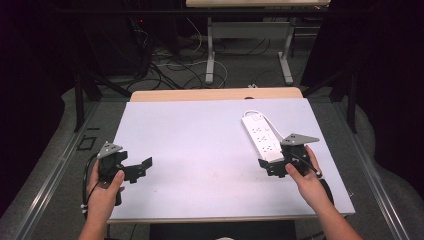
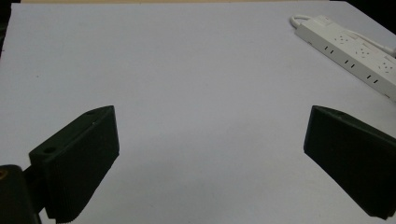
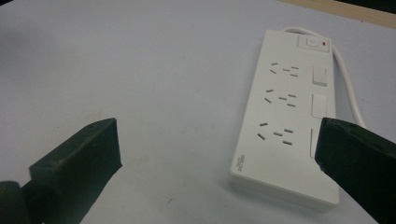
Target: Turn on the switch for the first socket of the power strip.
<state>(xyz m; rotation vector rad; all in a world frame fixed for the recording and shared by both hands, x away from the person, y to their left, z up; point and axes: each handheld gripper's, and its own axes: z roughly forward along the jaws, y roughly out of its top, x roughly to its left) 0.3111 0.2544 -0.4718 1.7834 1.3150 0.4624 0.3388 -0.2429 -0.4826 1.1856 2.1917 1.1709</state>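
**Right gripper at the power strip, nothing gripped yet**

High view: a white power strip [image 1: 261, 137] lies on the pale table [image 1: 200, 150] at about 3 o'clock from the table's middle, its long axis running from 11 to 5 o'clock, its cable [image 1: 276, 131] trailing along its right side. The right gripper [image 1: 272, 167] sits at the strip's near end, just beside or touching it; which, I cannot tell from here. The left gripper [image 1: 142, 167] hovers at about 8 o'clock, well apart from the strip.

Left gripper view: its jaws stand wide with bare table between them; the power strip [image 2: 348, 53] lies far off at 2 o'clock.

Right gripper view: the jaws stand wide. The power strip [image 3: 289, 116] lies ahead toward 1 o'clock, its near right corner behind the right jaw, while the left jaw is over bare table. The red-lit switch [image 3: 312, 43] is at the far end.

As I judge it, the work is at its start: the approach is nearly made, while centring on the strip, closing and any moving remain.
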